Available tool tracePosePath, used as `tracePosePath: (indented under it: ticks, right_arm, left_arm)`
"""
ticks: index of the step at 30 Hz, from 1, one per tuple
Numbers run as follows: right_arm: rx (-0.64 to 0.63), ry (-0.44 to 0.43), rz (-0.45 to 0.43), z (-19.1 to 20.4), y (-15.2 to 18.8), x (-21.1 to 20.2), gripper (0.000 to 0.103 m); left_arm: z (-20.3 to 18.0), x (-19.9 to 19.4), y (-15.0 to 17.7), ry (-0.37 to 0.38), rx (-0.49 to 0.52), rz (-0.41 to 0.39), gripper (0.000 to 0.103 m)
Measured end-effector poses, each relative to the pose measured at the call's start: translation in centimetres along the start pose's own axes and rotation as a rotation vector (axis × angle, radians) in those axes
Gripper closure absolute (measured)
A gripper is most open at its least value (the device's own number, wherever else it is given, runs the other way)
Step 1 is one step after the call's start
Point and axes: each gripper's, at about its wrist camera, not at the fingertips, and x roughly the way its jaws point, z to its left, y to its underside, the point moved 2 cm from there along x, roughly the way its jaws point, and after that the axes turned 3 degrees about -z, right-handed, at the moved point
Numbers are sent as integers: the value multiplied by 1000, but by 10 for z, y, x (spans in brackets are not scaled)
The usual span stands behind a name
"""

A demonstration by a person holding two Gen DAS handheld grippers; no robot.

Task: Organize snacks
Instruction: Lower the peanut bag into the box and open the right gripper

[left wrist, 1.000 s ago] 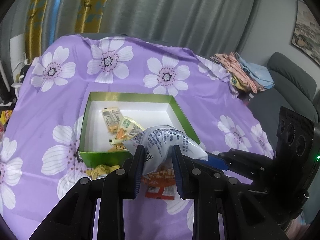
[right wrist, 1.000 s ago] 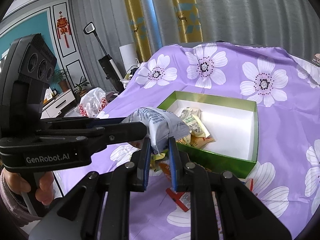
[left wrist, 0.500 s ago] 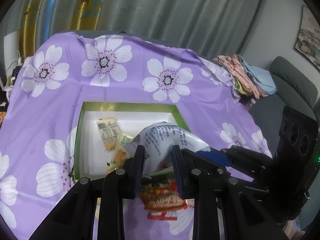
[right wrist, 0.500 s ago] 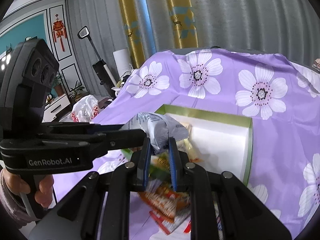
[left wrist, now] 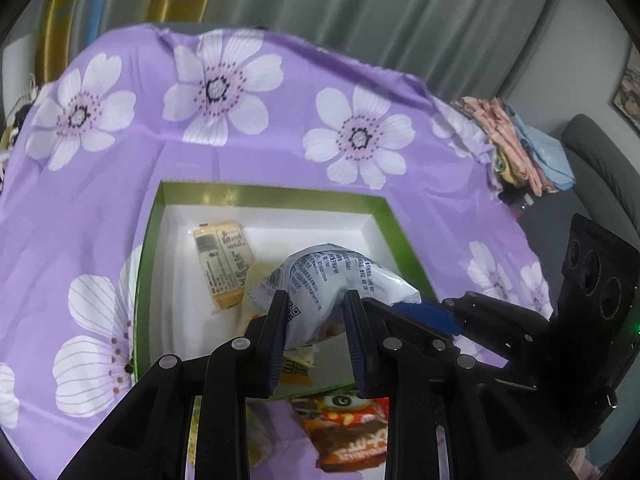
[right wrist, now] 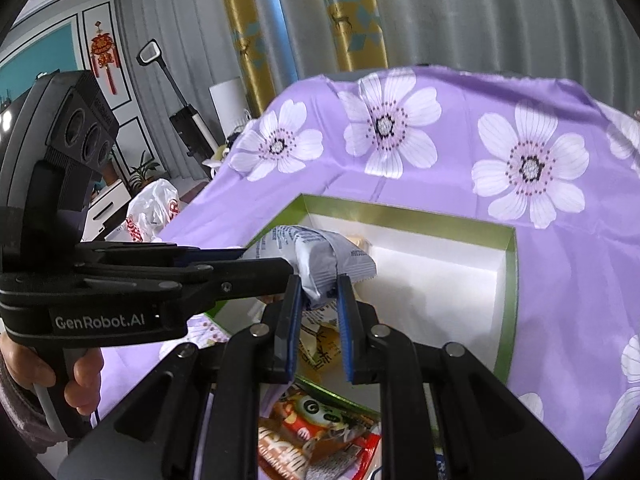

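A white puffy snack bag [left wrist: 332, 276] with black print hangs over the green box [left wrist: 272, 194], which has a white inside. My left gripper [left wrist: 316, 300] is shut on one end of the bag, and my right gripper [right wrist: 318, 284] is shut on the other end [right wrist: 316, 252]. Both hold it above the box's near part. A tan snack packet [left wrist: 222, 260] and several small yellow packets lie inside the box. An orange-red snack pack [left wrist: 348, 432] lies on the cloth in front of the box, also in the right wrist view [right wrist: 316, 436].
The purple flowered cloth [left wrist: 120, 184] covers the table. Folded clothes [left wrist: 516, 140] sit at the far right corner beside a grey sofa. A white plastic bag [right wrist: 150, 208] and a vacuum stand off the table's left side.
Both grippers have carried the white bag forward from the box's near rim to above its inside. The orange-red pack now shows below the fingers.
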Motion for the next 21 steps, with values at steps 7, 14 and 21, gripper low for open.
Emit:
tracePosePath:
  ticks: [7, 14, 21]
  right_arm:
    - [11, 3, 50, -6, 6, 26, 85]
    - [33, 10, 83, -15, 12, 39, 85]
    - [41, 22, 95, -18, 14, 43, 85]
  left_arm:
    - [17, 22, 1, -8, -39, 50, 75]
    - [18, 36, 0, -22, -34, 68, 75]
    - [15, 41, -1, -46, -20, 68, 75]
